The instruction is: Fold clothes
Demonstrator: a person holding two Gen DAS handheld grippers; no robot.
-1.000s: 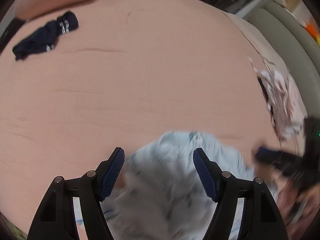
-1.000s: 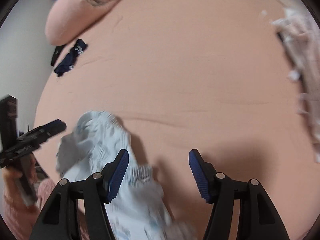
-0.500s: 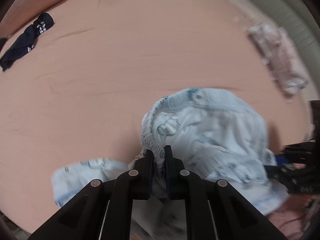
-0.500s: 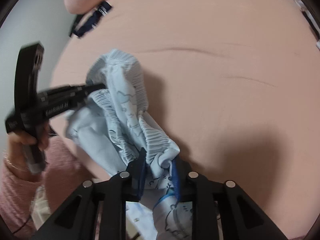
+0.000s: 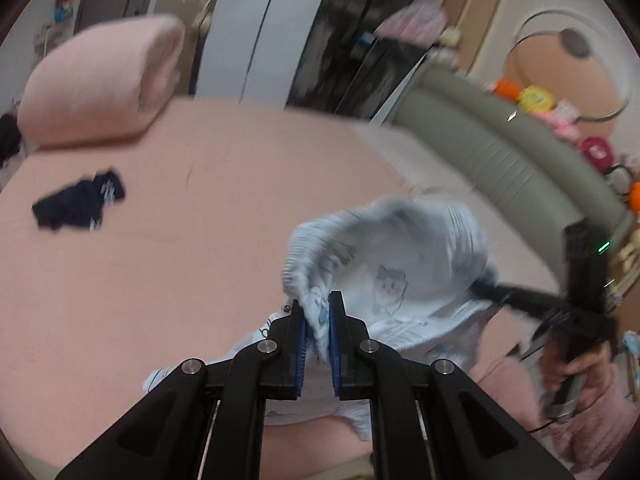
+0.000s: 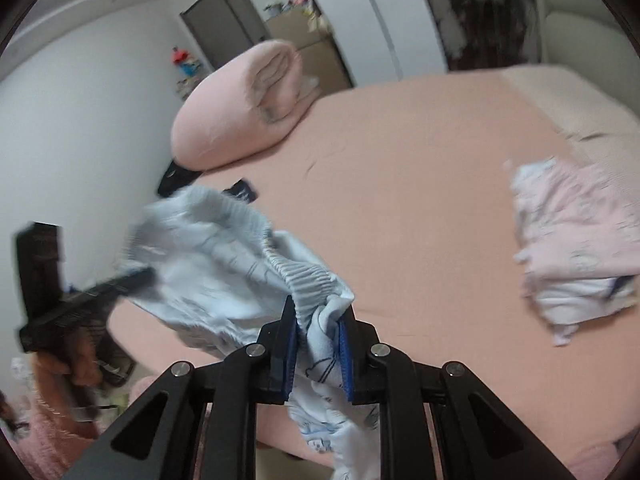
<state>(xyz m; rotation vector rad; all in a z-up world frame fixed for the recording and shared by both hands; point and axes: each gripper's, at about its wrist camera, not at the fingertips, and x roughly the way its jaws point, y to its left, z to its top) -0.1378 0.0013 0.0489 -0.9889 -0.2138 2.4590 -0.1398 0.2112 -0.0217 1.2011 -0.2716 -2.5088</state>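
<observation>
Shorts (image 5: 400,264); pink pile (image 6: 576,240) R-view only

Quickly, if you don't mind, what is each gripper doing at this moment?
Left gripper: jaws closed on the elastic waistband of the light blue shorts.
Right gripper: jaws closed on the same waistband, further along.

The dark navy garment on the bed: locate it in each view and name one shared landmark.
Left wrist: dark navy garment lies at left-centre on the sheet.
Right wrist: only a corner shows, behind the light blue shorts.
Shared landmark: rolled pink blanket.
</observation>
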